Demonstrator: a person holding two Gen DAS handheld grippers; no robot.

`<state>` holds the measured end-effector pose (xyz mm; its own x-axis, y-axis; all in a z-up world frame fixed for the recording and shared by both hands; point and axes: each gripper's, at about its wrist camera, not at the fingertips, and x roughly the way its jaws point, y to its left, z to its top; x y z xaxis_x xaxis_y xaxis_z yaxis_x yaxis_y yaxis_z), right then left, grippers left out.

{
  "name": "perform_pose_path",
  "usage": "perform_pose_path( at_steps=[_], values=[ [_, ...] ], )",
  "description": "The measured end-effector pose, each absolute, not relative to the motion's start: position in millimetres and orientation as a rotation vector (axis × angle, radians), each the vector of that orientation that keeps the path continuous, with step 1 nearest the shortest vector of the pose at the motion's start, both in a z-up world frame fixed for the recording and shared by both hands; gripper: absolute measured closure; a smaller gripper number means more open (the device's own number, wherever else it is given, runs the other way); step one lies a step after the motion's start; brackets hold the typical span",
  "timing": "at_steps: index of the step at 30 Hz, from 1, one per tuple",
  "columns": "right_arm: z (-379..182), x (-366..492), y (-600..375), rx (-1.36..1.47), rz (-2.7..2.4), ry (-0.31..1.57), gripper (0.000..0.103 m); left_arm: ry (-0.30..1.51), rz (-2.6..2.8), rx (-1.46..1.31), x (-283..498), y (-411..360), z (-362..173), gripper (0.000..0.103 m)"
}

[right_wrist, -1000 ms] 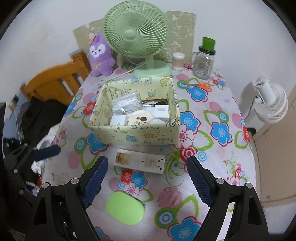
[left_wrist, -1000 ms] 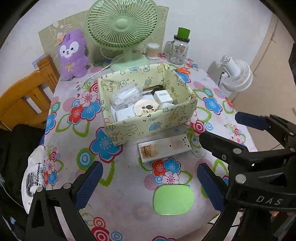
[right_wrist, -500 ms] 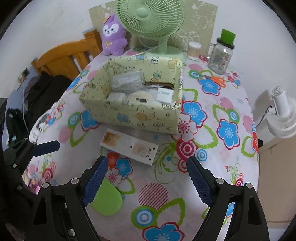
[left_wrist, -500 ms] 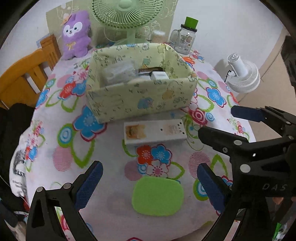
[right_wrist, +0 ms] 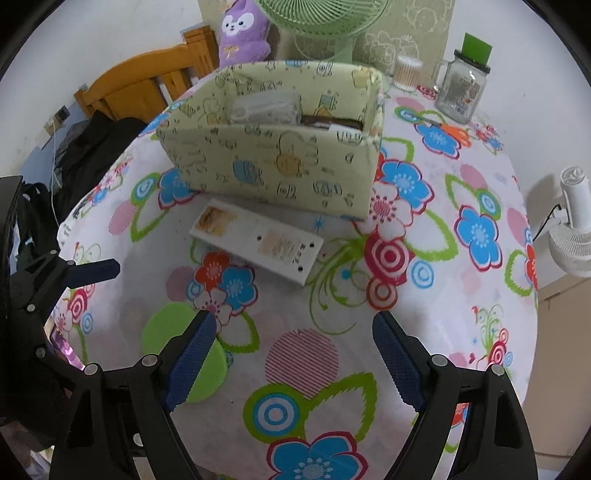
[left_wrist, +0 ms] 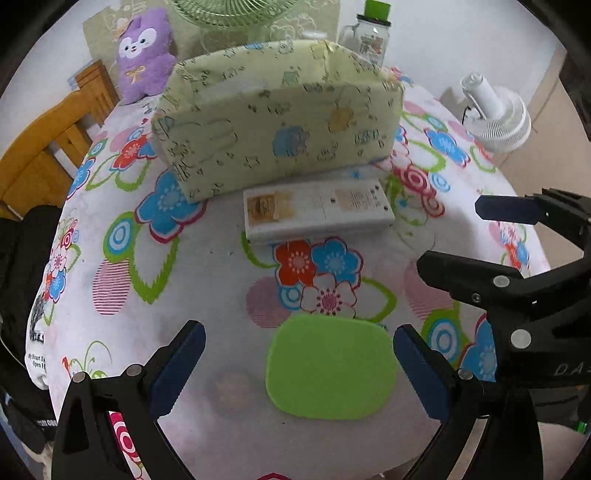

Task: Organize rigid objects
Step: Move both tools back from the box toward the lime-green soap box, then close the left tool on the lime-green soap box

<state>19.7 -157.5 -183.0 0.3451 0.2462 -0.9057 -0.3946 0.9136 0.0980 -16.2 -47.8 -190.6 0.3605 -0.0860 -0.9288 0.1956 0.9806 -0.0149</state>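
My left tongs (left_wrist: 297, 363) hang low over the table with their jaws spread wide and nothing between the pads. The green pad (left_wrist: 330, 367) lies flat on the flowered tablecloth (left_wrist: 122, 288) right in that gap, nearer my right-hand finger than the other, and touching neither. Beyond it, past a cluster of printed flowers, the white remote (left_wrist: 317, 210) lies face down across my view, its long side just beside the front wall of the pale green fabric box (left_wrist: 280, 125).

My right tongs (right_wrist: 291, 356) are also wide open and hold nothing. Through them I see bare cloth between the fingers; the green pad (right_wrist: 162, 328) sits off to the left, partly hidden behind my left finger (right_wrist: 190, 360). The remote (right_wrist: 255, 242) lies ahead and a little left, at a slant, close to the box (right_wrist: 273, 162) but I cannot tell whether they touch. Inside the box I make out a clear plastic packet (right_wrist: 266, 107) and something dark beside it.

Behind the box stand a purple plush toy (right_wrist: 242, 31), a green fan (right_wrist: 325, 22) and a glass jar with a green lid (right_wrist: 463, 88). A white fan (right_wrist: 572, 229) sits off the table to the right, a wooden chair (right_wrist: 144, 88) to the left.
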Motion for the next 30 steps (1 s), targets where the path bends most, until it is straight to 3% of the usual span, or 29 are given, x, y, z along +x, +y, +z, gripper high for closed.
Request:
perform_pose_path(
  at_steps=[30],
  values=[
    [-231.0,-8.0,-169.2,-0.160,0.415,1.240,0.015,1.197,-0.232,0.178,-43.2,-71.2,-231.1,0.000]
  ],
)
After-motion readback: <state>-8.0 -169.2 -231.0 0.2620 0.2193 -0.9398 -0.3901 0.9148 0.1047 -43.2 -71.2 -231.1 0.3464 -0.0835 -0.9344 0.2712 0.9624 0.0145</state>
